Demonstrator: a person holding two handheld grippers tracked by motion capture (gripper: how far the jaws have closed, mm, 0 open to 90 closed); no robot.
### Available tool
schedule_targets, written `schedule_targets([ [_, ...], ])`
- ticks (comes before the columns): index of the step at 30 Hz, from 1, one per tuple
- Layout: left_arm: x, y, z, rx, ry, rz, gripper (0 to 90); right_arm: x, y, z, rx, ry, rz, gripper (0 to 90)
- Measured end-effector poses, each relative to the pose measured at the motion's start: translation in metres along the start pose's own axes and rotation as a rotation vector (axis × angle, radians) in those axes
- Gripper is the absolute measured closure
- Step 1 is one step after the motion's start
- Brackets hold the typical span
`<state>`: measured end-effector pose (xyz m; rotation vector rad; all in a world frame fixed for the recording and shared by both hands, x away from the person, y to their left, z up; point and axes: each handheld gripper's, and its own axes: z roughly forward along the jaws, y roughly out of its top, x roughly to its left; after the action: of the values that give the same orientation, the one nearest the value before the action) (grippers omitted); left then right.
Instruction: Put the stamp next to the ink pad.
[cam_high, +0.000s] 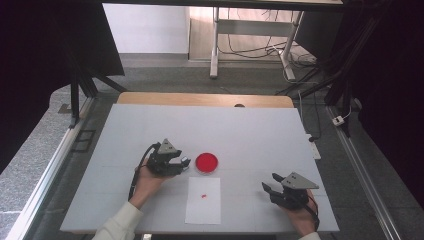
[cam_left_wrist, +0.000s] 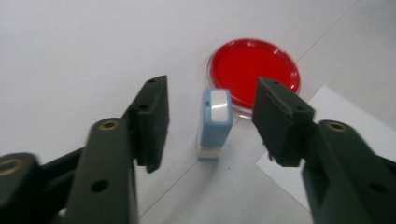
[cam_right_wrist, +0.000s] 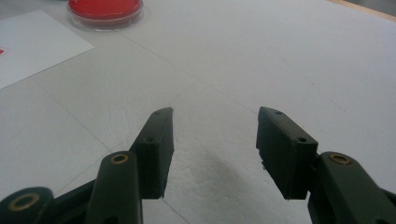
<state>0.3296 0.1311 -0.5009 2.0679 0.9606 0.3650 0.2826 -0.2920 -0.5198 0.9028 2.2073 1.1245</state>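
Black left gripper (cam_left_wrist: 210, 116) jaws stand wide around the upright blue stamp (cam_left_wrist: 215, 122), so one bump could tip it into the red ink pad (cam_left_wrist: 254, 70).

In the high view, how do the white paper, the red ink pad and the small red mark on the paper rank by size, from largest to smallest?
1. White paper, clearly the largest.
2. Red ink pad, a round dish just beyond the paper.
3. Red mark, a tiny spot on the paper.
All three lie close together, so nearness to the camera hardly affects this order.

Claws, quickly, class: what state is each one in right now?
Left claw: open, the blue stamp standing free between its jaws.
Right claw: open, holding nothing.
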Motion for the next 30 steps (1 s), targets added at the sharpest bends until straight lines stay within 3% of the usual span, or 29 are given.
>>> schedule_targets([
  [5, 0.001, -0.001, -0.015, -0.051, -0.023, -0.015, 35.5, 0.0, 0.0, 0.0, -0.01, 0.011, 0.001, 45.7],
  [11, -0.001, -0.005, -0.034, -0.095, -0.037, -0.008, 34.7, 0.0, 0.001, -0.003, -0.027, 0.029, -0.013, 45.7],
  [17, -0.007, -0.013, -0.046, -0.081, -0.038, -0.002, 34.3, 0.0, 0.002, -0.005, -0.044, 0.046, -0.015, 44.9],
  [24, -0.012, -0.034, -0.062, -0.082, 0.002, 0.016, 34.5, -0.003, 0.003, -0.008, -0.05, 0.073, -0.028, 42.7],
  [30, -0.016, -0.051, -0.072, -0.083, -0.008, 0.004, 35.3, -0.007, 0.001, -0.01, -0.05, 0.083, -0.028, 42.0],
])
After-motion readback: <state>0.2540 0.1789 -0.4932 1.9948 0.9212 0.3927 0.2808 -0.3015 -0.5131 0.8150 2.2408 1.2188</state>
